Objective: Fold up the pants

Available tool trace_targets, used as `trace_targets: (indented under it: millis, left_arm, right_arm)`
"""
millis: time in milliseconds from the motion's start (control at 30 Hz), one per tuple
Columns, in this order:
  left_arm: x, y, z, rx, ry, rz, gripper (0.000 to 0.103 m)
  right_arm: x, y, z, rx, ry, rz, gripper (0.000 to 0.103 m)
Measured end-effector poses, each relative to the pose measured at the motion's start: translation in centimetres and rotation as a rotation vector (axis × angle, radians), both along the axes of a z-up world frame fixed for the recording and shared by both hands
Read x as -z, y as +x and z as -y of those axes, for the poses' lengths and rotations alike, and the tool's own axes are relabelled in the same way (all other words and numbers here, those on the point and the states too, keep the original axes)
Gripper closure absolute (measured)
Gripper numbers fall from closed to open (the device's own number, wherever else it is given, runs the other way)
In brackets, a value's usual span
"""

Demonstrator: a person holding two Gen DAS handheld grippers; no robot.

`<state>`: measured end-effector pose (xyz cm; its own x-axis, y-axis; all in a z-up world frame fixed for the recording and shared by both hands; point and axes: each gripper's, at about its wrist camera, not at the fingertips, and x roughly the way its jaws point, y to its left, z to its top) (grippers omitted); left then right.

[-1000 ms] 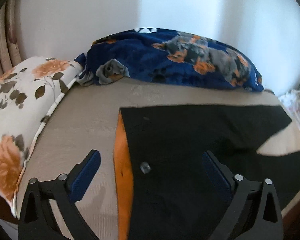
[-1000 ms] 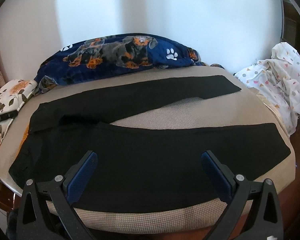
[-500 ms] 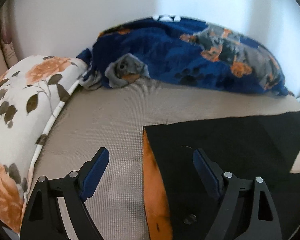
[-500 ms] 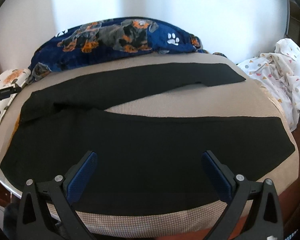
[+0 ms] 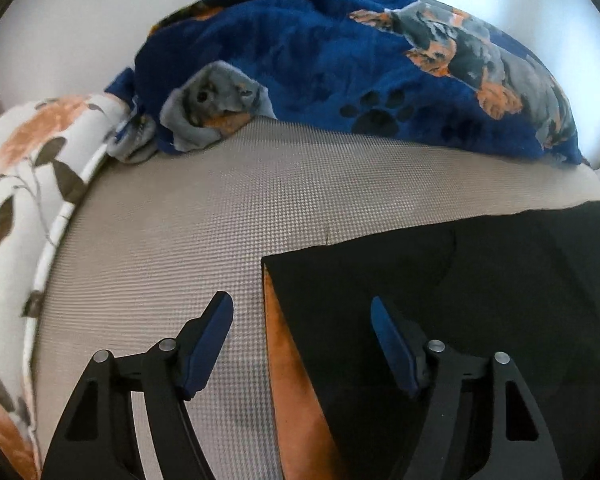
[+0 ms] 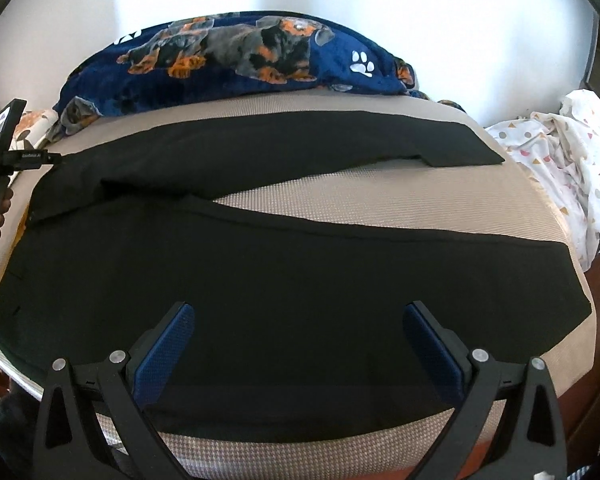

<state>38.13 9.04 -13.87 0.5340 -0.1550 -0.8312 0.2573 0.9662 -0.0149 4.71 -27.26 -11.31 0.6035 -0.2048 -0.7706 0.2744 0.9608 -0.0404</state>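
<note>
The black pants [image 6: 284, 280] lie spread flat on the beige mattress [image 5: 204, 216], legs splayed apart in a V, with the waistband end toward the floral pillow [image 5: 32, 184] and the leg cuffs at the far side from it. The left gripper [image 5: 302, 332] hangs just above the waistband corner nearest the dog-print blanket [image 5: 340, 80], where an orange lining [image 5: 288, 364] shows; its jaws have just been closing and now stand partly open, straddling that edge with nothing pinched yet. The right gripper [image 6: 298, 340] hovers wide open and empty over the leg farthest from the blanket. To do this well, I'd say the left should come down until one pad slips under the corner, catching all layers, lining included, before it lifts; the right should take that near leg's edge.
</note>
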Motion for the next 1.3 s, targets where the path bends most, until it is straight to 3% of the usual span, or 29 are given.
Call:
trace_targets:
  millis: [167, 333, 367, 400, 433, 533, 667, 767, 833, 867, 900, 1000, 1100, 1133, 1200, 1300]
  left_arm:
    - [1.5, 1.6, -0.9, 0.019, -0.131, -0.104, 0.049]
    - [1.7, 2.0, -1.8, 0.016, -0.216, -0.134, 0.053]
    - [1.7, 2.1, -2.0, 0.012, -0.222, -0.136, 0.063]
    - [1.7, 2.1, -2.3, 0.001, -0.216, -0.132, 0.085]
    - [1.8, 2.1, -2.6, -0.008, -0.204, -0.13, 0.096]
    - [2.0, 2.1, -3.6, 0.009, -0.262, -0.13, 0.097]
    - [2.1, 2.1, -4.1, 0.013, -0.275, -0.113, 0.094]
    - [1.4, 2.2, -4.9, -0.036, -0.275, -0.053, 0.09]
    - [1.2, 2.7, -5.2, -0.084, -0.228, -0.038, 0.063]
    - [1.4, 3.1, -5.3, -0.097, -0.209, -0.055, 0.044]
    - [1.7, 3.3, -5.3, -0.09, -0.204, -0.067, 0.042]
    - [2.3, 3.4, -4.5, -0.027, -0.181, -0.096, 0.042]
    - [2.5, 3.1, -3.5, 0.074, -0.248, -0.124, 0.045]
    - [2.4, 3.1, -3.1, 0.075, -0.232, -0.122, 0.052]
    - [2.2, 3.3, -2.8, 0.062, -0.216, -0.124, 0.08]
    - [1.9, 3.3, -3.7, 0.012, -0.284, -0.127, 0.089]
  right_arm:
    - [0.4, 0.5, -0.2, -0.004, -0.005, -0.017, 0.0]
    - [0.8, 0.8, -0.2, -0.006, 0.001, -0.031, 0.0]
    - [0.9, 0.9, -0.2, -0.007, 0.004, -0.034, 0.0]
    - [1.0, 0.9, -0.3, -0.008, 0.006, -0.037, 0.0]
    - [1.2, 1.0, -0.3, -0.011, 0.007, -0.04, 0.0]
    - [1.4, 1.2, -0.4, -0.016, 0.013, -0.044, 0.0]
    - [1.4, 1.3, -0.5, -0.018, 0.014, -0.044, 0.0]
    - [1.5, 1.4, -0.4, -0.019, 0.018, -0.049, 0.0]
    - [1.7, 1.5, -0.5, -0.019, 0.018, -0.053, 0.0]
    - [1.7, 1.6, -0.5, -0.019, 0.018, -0.054, 0.0]
    - [1.8, 1.7, -0.5, -0.018, 0.02, -0.055, 0.0]
    - [2.0, 1.7, -0.5, -0.016, 0.024, -0.059, 0.0]
    - [2.4, 1.8, -0.4, -0.016, 0.03, -0.066, 0.0]
    - [2.5, 1.9, -0.4, -0.017, 0.033, -0.069, 0.0]
    - [2.7, 2.1, -0.5, -0.019, 0.035, -0.075, 0.0]
    - [2.6, 2.2, -0.6, -0.022, 0.038, -0.076, 0.0]
